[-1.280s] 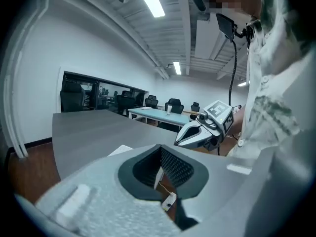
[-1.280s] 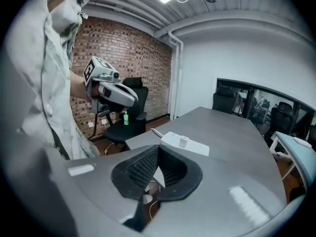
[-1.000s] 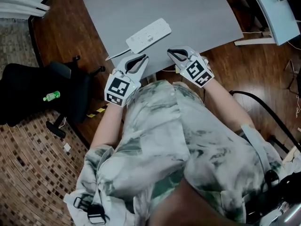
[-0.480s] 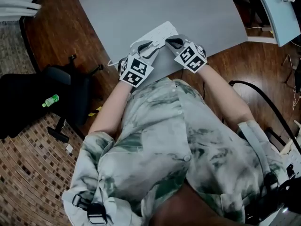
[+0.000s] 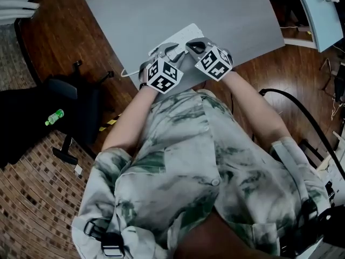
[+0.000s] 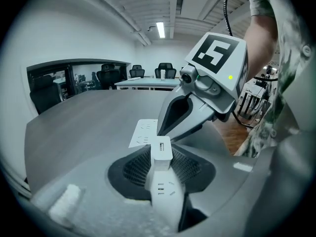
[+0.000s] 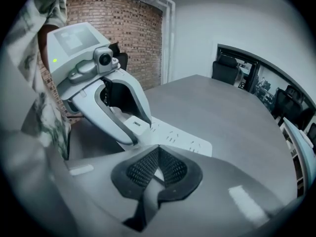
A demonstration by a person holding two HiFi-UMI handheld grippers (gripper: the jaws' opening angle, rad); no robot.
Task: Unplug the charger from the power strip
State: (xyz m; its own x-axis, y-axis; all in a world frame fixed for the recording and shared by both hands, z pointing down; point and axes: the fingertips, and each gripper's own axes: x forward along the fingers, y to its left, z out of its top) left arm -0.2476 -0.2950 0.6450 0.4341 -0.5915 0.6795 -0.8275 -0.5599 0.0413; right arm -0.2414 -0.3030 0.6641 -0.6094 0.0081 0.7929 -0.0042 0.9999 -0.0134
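Note:
A white power strip (image 5: 185, 34) lies near the front edge of the grey table (image 5: 161, 9). A white charger block (image 6: 161, 149) is plugged into it and stands upright. My left gripper (image 6: 161, 156) straddles the charger, its mesh pads (image 6: 134, 168) apart on either side and not pressing it. Its jaws sprang wide from shut and have just been closing a little around the charger. My right gripper (image 7: 157, 149) is shut with nothing held. Its tips come down on the strip (image 7: 173, 137) just beyond the charger. In the head view the left gripper (image 5: 168, 53) and right gripper (image 5: 191, 46) cover the strip's near end.
The strip's white cable (image 5: 129, 72) runs off the table's front-left edge. On the wood floor at left stands a black office chair (image 5: 59, 90) with a green bottle (image 5: 54, 116) by it. A black hose (image 5: 302, 124) curves at right. Another pale table (image 5: 318, 9) is at the far right.
Both grippers have dropped forward from the table's edge onto the power strip. The left jaws, shut a second ago, now stand apart around the charger.

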